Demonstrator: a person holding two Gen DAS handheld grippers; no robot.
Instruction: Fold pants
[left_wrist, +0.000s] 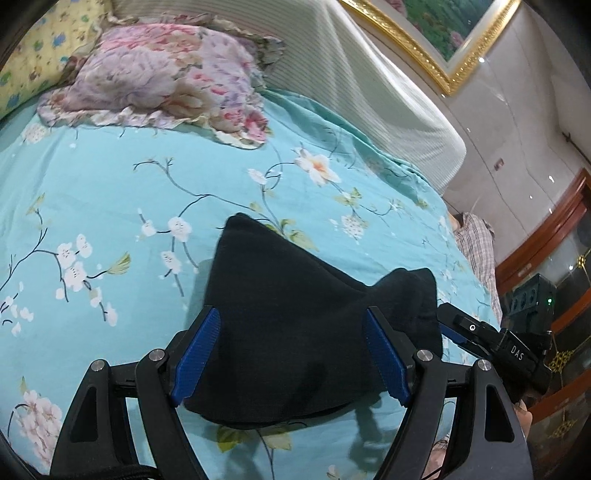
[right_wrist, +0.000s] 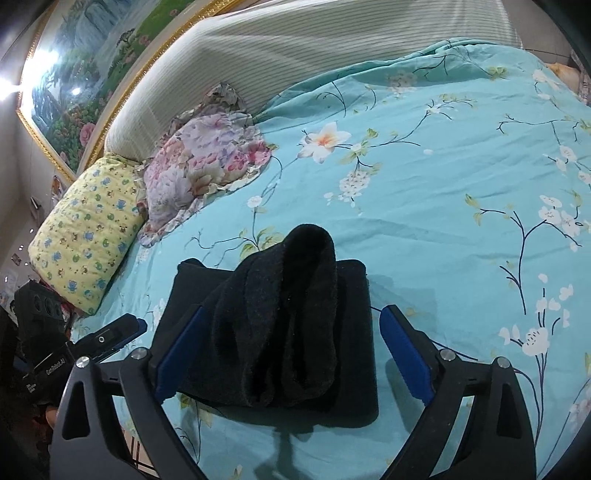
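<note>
The black pants (left_wrist: 295, 332) lie as a folded bundle on the turquoise flowered bedspread (left_wrist: 110, 192). In the right wrist view the pants (right_wrist: 280, 332) form a flat rectangle with a rumpled hump of cloth on top. My left gripper (left_wrist: 291, 314) hovers over them, its blue pads wide apart and pressing on nothing. My right gripper (right_wrist: 295, 310) is open too; its left pad overlaps the bundle's left edge and its right pad stands over bare sheet. Each gripper shows beside the bundle in the other's view: the right gripper (left_wrist: 476, 328) and the left gripper (right_wrist: 110, 336).
A pink flowered pillow (left_wrist: 159, 77) and a yellow patterned pillow (right_wrist: 85, 236) lie at the head of the bed against a striped headboard (right_wrist: 258, 48). A gold-framed painting (left_wrist: 443, 40) hangs above. The bed's edge and a checked cloth (left_wrist: 476, 243) are at the right.
</note>
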